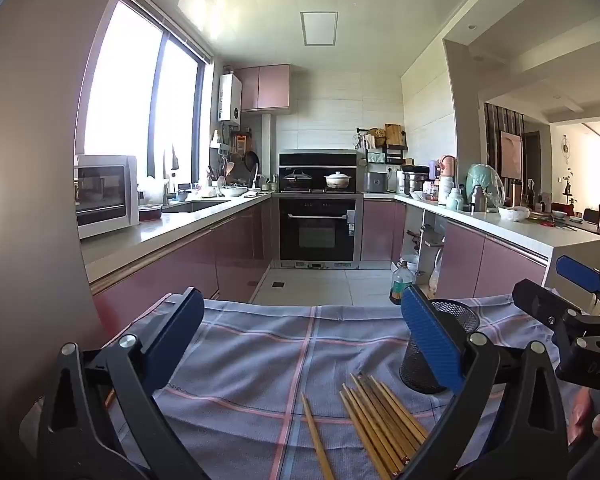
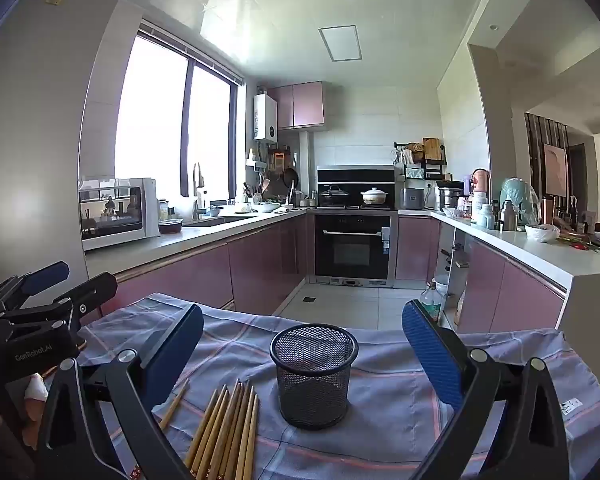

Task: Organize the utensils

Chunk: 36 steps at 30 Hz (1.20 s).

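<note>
Fingers of left gripper [image 1: 300, 332] and right gripper [image 2: 302, 340] spread wide, nothing between them, both hovering over checked blue-grey cloth [image 2: 400, 392] with pink lines. Bamboo chopsticks [image 2: 228, 428] lying flat in a loose bundle on the cloth, one stray stick just beside; black mesh cup [image 2: 314, 376] upright, empty, just right of the bundle. Beyond: pink-fronted kitchen cabinets [image 2: 268, 264], built-in oven [image 2: 352, 246], microwave [image 2: 118, 212] on pale counter, bright window [image 2: 172, 120].

Chopsticks [image 2: 228, 432] near ends cut by bottom edge; mesh cup [image 1: 440, 344] half hidden behind jaw.
</note>
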Each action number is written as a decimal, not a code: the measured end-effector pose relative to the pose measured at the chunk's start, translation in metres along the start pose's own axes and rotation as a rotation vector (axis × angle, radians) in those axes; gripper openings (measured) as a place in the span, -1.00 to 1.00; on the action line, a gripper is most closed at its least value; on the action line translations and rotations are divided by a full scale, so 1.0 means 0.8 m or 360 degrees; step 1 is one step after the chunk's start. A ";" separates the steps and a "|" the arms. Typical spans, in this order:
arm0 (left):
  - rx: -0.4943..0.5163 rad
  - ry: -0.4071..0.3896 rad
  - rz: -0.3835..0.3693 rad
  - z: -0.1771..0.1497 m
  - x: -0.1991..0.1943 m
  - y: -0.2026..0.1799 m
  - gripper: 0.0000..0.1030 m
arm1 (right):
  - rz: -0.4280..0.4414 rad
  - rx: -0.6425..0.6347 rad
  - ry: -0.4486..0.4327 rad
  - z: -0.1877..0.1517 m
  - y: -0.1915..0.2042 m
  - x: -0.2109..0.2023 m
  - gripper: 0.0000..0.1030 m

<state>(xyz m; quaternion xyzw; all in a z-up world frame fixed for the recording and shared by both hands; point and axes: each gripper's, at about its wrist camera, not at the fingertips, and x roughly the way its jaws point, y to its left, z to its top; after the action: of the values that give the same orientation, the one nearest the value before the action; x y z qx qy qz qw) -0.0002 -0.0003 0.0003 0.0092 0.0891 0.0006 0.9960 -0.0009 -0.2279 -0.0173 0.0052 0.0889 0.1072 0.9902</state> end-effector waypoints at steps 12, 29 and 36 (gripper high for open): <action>-0.0009 -0.0039 -0.0009 0.001 -0.009 0.002 0.89 | -0.0003 0.0025 -0.0006 0.008 -0.002 0.000 0.87; -0.0017 -0.0051 -0.0002 -0.001 -0.004 0.002 0.89 | 0.0004 0.0033 -0.0012 0.000 -0.003 0.000 0.87; -0.0016 -0.0052 -0.0002 -0.001 -0.004 0.002 0.89 | 0.0003 0.0037 -0.0021 -0.001 -0.004 -0.002 0.87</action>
<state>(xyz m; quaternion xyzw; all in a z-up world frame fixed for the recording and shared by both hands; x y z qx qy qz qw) -0.0037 0.0010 -0.0002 0.0041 0.0728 0.0003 0.9973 -0.0023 -0.2311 -0.0177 0.0174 0.0836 0.1071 0.9906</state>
